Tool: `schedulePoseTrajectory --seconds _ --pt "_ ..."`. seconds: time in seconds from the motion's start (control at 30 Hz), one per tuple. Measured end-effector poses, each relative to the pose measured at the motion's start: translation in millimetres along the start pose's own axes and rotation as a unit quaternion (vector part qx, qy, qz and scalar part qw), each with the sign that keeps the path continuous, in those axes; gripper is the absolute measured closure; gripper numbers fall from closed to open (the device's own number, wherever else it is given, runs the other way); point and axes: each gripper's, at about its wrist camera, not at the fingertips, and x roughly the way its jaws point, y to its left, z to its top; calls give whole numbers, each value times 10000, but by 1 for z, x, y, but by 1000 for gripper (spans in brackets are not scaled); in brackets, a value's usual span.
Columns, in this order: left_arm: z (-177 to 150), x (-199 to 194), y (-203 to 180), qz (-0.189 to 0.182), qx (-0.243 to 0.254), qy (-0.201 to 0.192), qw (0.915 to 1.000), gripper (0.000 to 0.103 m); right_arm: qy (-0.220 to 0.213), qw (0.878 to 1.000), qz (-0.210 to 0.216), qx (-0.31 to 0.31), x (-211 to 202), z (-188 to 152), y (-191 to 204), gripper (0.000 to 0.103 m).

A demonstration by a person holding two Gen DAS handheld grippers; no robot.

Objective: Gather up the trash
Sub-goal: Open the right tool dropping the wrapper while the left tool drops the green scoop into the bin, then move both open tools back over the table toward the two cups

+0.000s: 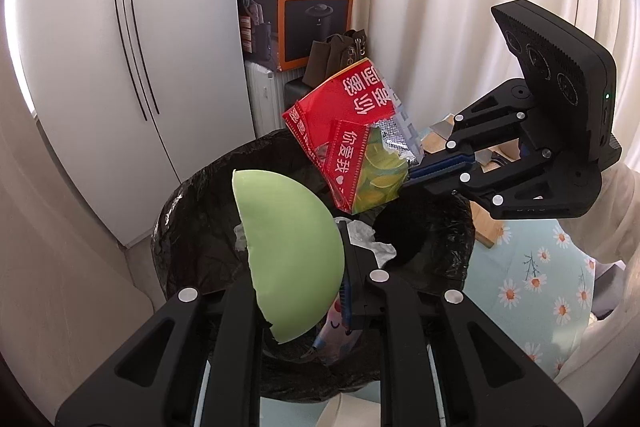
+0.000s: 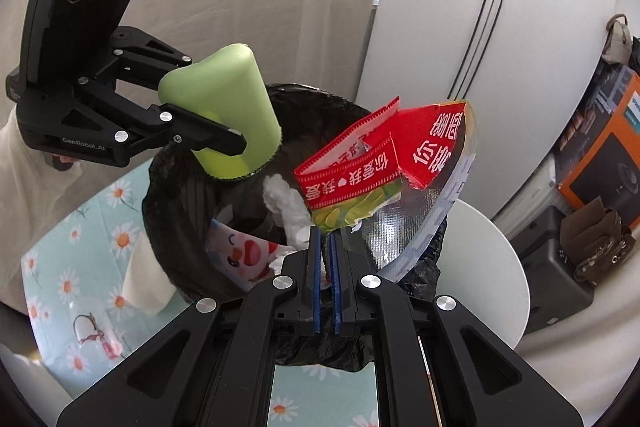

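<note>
1. Holding two pieces of trash over the black-lined bin (image 1: 188, 227) at centre frame; release looks like the next step.
2. Left gripper (image 1: 344, 267): jaws clamped on the edge of a green folded plate (image 1: 288, 259), lower centre of the left view, above the bin mouth.
3. Right gripper (image 2: 325, 247): jaws closed on a torn corner of a red snack bag (image 2: 384, 163), which hangs over the right side of the bin rim.
4. Inside the bin: white crumpled tissue (image 2: 284, 203) and a cartoon-printed wrapper (image 2: 244, 255).
5. Risk, my judgement: the bag juts past the rim, so letting go now could drop it outside, toward the white stool (image 2: 492, 267).
6. Risk: the plate is wide and light; it could catch on the liner and bridge the opening.
7. Risk: both grippers sit near each other; opening together may knock them.
</note>
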Motion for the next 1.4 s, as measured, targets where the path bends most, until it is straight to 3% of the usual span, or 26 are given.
schedulePoseTrajectory --seconds 0.13,0.17,0.2,0.23,0.27,0.3,0.33,0.43,0.6,0.93,1.23,1.4 --pt "0 7 0 -19 80 16 10000 88 65 10000 -38 -41 10 -1 -3 97" --pt "0 7 0 9 86 0 10000 83 69 9999 -86 -66 11 -1 -2 97" --pt "-1 8 2 39 62 -8 10000 69 82 9999 -123 -84 11 -1 -1 94" --pt "-2 7 3 59 -3 -2 10000 57 84 9998 -157 -91 11 -2 0 81" --pt "-2 6 6 105 -82 -3 9999 34 73 9998 -184 -86 10 -4 -1 68" --pt "-3 3 7 136 -159 -54 9998 24 37 9997 -228 -64 7 -5 -1 37" --pt "-4 -2 8 121 -226 -127 9996 24 -30 9997 -246 -34 3 -6 -1 29" --pt "-8 -17 12 171 -474 -214 9985 19 -107 9996 -276 -11 -7 -8 -1 29" --pt "-12 -40 2 262 -560 -368 9974 18 -112 9986 -500 -135 -24 -12 6 26" --pt "5 -36 -20 41 -609 -453 9971 18 -241 9967 -777 -58 -76 -31 13 22" --pt "4 3 -38 -279 -799 -71 9964 18 -30 9918 -1212 415 -116 -83 3 20" --pt "-12 23 -49 -333 -901 348 9948 18 158 9879 -1380 696 -131 -113 -1 20"
